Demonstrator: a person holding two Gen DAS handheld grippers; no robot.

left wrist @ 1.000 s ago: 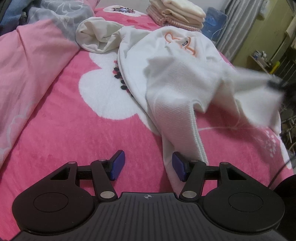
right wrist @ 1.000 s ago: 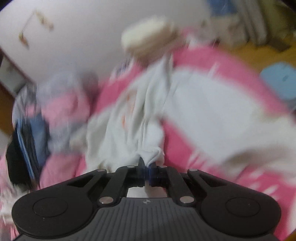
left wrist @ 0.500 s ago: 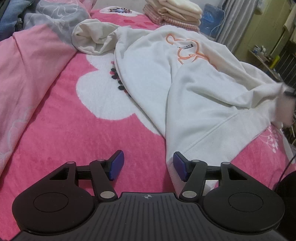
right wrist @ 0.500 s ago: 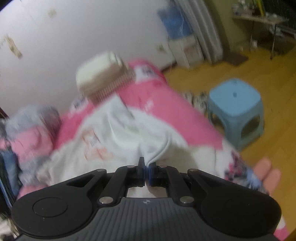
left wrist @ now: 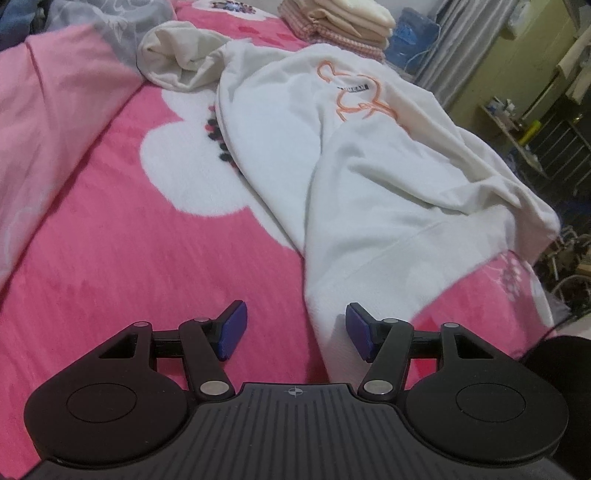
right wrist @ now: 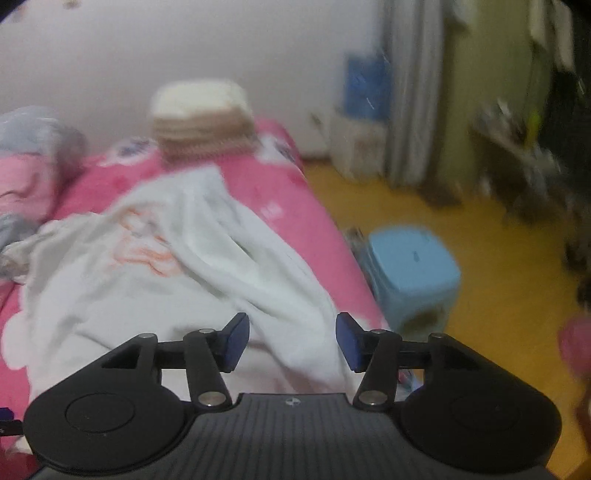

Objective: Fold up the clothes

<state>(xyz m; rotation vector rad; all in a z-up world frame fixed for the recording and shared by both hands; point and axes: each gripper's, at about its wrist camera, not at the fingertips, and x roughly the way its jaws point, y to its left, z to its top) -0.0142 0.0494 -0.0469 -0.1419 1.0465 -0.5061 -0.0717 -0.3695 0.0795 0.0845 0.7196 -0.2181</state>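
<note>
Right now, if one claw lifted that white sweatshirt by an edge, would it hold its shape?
Probably not. The white sweatshirt lies in soft folds and creases on the pink blanket, so it would likely droop and trail. It looks thick, so perhaps somewhat heavy for cloth. Its fleecy surface seems unlikely to slip.

Pink flowered bed (left wrist: 155, 258), white sweatshirt (left wrist: 332, 173) spread on it, folded stack (left wrist: 340, 18) at far end

We hold our left gripper (left wrist: 293, 332) tilted downward, its blue fingers (left wrist: 231, 334) set well apart with nothing pressed between them. Our right gripper (right wrist: 291, 341) also angles downward, its jaws opening, its fingers (right wrist: 234, 341) gripping nothing.
</note>
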